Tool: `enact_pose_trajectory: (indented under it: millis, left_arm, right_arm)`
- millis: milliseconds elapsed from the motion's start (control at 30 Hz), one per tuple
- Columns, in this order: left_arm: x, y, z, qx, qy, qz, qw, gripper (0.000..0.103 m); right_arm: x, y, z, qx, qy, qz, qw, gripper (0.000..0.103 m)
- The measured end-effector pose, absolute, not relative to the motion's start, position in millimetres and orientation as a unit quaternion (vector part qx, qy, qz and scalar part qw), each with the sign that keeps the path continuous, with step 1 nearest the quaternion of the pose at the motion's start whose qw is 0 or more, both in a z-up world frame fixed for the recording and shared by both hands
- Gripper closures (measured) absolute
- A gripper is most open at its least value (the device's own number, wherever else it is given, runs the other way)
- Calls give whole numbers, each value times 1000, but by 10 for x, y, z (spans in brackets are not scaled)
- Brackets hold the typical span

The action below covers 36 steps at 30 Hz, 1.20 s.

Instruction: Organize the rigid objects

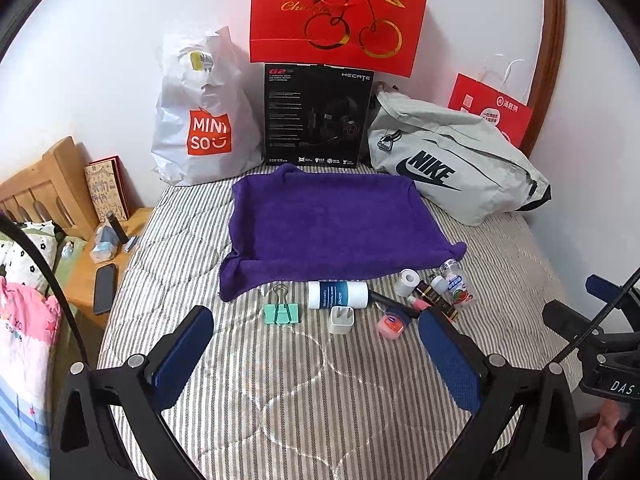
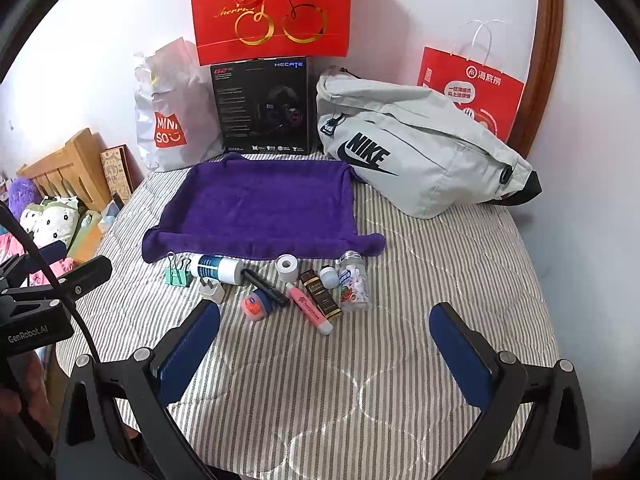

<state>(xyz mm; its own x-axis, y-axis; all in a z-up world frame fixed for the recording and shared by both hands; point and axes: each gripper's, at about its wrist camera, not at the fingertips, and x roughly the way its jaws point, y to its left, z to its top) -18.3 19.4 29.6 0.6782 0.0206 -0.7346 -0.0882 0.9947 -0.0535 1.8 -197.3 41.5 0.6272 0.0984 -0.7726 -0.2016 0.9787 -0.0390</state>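
Observation:
A purple towel [image 1: 332, 224] [image 2: 260, 210] lies spread on the striped bed. Along its near edge sit small items: a green binder clip [image 1: 281, 312] [image 2: 178, 274], a white and blue bottle [image 1: 338, 294] [image 2: 218, 268], a white charger plug [image 1: 341, 319] [image 2: 211, 290], a small pink tin [image 1: 393, 323] [image 2: 254, 307], a black pen [image 2: 266, 287], a tape roll [image 1: 407, 281] [image 2: 287, 267], a pink tube [image 2: 308, 307], a brown box [image 2: 322, 293] and a clear pill jar [image 1: 458, 284] [image 2: 354, 284]. My left gripper [image 1: 316, 340] and right gripper [image 2: 326, 340] hover open, holding nothing, just short of the items.
Against the wall stand a white Miniso bag [image 1: 202, 120], a black headset box [image 1: 318, 116], a red cherry gift bag [image 1: 340, 12], a grey Nike bag [image 1: 452, 160] and a red paper bag [image 2: 472, 92]. A wooden nightstand [image 1: 86, 280] holding a phone [image 1: 105, 288] stands left of the bed.

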Motion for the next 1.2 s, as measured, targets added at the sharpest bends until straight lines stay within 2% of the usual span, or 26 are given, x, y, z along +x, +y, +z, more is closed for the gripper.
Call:
enact_pose_trajectory:
  millis: [900, 1200]
  left_arm:
    - [-134, 164, 283, -35, 405, 29, 913, 0]
    - [3, 250, -4, -31, 417, 28, 908, 0]
  right_arm:
    - [-3, -1973, 390, -61, 428, 85, 898, 0]
    - [111, -2061, 264, -58, 432, 78, 897, 0]
